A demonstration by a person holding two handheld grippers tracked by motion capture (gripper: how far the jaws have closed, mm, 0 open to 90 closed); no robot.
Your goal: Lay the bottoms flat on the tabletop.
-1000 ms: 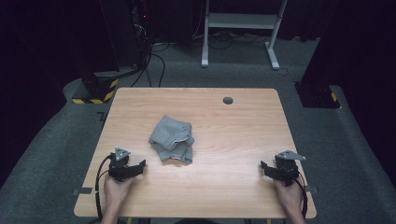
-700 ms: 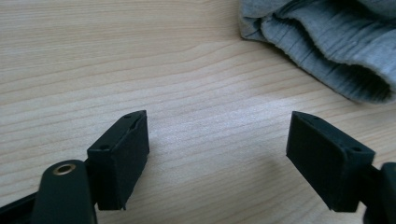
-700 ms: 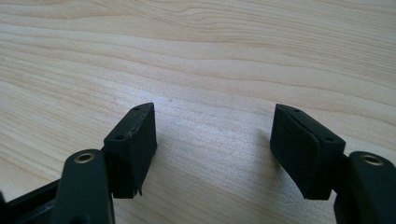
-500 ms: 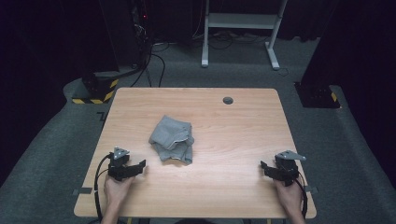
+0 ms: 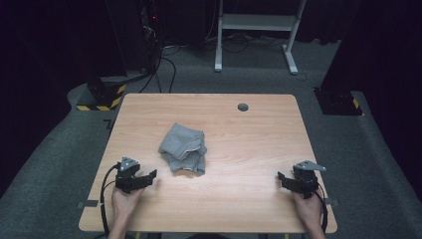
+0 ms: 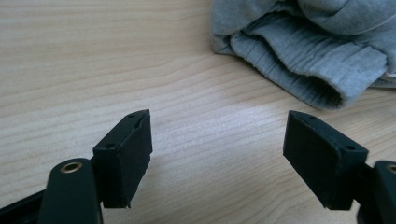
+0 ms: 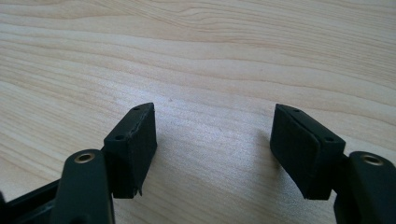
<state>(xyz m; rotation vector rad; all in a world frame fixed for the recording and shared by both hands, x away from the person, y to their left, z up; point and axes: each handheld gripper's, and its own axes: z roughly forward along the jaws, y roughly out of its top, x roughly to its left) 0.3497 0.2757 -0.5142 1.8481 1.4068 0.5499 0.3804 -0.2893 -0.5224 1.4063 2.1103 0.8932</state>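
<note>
A crumpled grey cloth (image 5: 184,148) lies in the middle of the wooden table (image 5: 249,144). My left gripper (image 5: 149,177) rests near the table's front left, jaws pointing right toward the cloth and a short way from it. In the left gripper view the left gripper (image 6: 217,154) stands open; its jaws have just been closing a little with nothing between them, and the cloth's ribbed cuff (image 6: 303,60) lies ahead at the upper right. At the front right, my right gripper (image 5: 281,178) points left; the right gripper view shows the right gripper (image 7: 212,149) open over bare wood.
A small dark round grommet (image 5: 243,107) sits near the table's far edge. Beyond the table are a white desk frame (image 5: 254,30), cables on the grey carpet and a yellow-and-black striped base (image 5: 102,97) at the far left.
</note>
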